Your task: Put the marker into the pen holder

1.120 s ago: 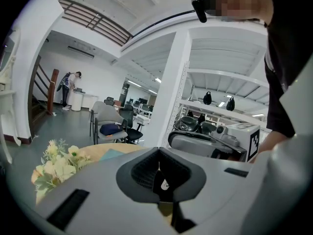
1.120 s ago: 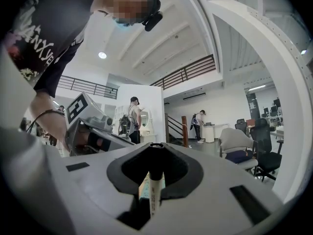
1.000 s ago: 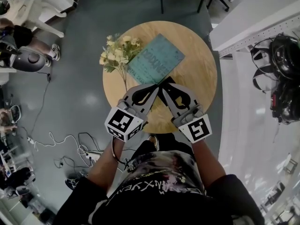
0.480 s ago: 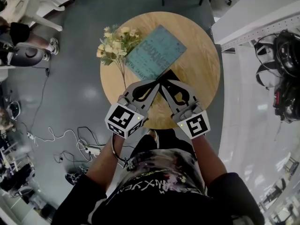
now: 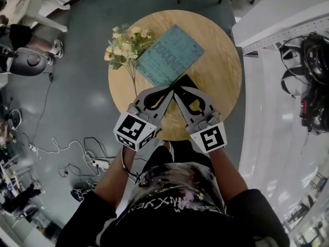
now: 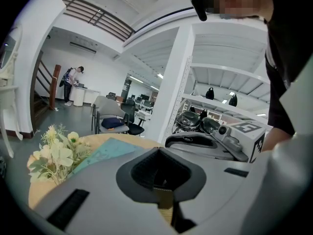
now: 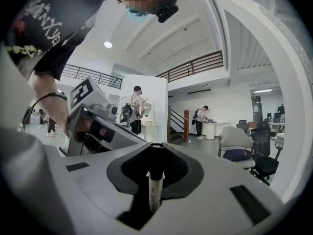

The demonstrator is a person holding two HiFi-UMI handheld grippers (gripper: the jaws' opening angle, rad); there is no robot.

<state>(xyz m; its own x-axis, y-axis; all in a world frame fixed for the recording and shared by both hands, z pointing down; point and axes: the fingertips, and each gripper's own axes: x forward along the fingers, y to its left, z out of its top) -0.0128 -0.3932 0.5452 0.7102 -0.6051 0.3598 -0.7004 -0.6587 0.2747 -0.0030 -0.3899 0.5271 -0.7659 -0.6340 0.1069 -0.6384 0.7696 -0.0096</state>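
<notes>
In the right gripper view a white marker (image 7: pixel 154 186) with a black cap stands upright between the jaws of my right gripper (image 7: pixel 155 148), which is shut on it. In the head view both grippers hover over the near half of the round wooden table (image 5: pixel 221 76), tips almost touching: left gripper (image 5: pixel 168 90), right gripper (image 5: pixel 177 91). A black boxy thing (image 5: pixel 187 81), possibly the pen holder, lies just beyond the tips and is partly hidden. My left gripper (image 6: pixel 159 153) has its jaws together with nothing clearly held. The right gripper's body (image 6: pixel 210 143) shows beside it.
A teal book (image 5: pixel 169 55) lies on the far half of the table, with a bunch of pale flowers (image 5: pixel 126 42) at its left edge. Cables (image 5: pixel 77 158) trail on the grey floor at left. A white shelf unit (image 5: pixel 277 19) stands to the right.
Both grippers stay tip to tip over the table. The view has shifted slightly, so the table sits a little higher in frame.
</notes>
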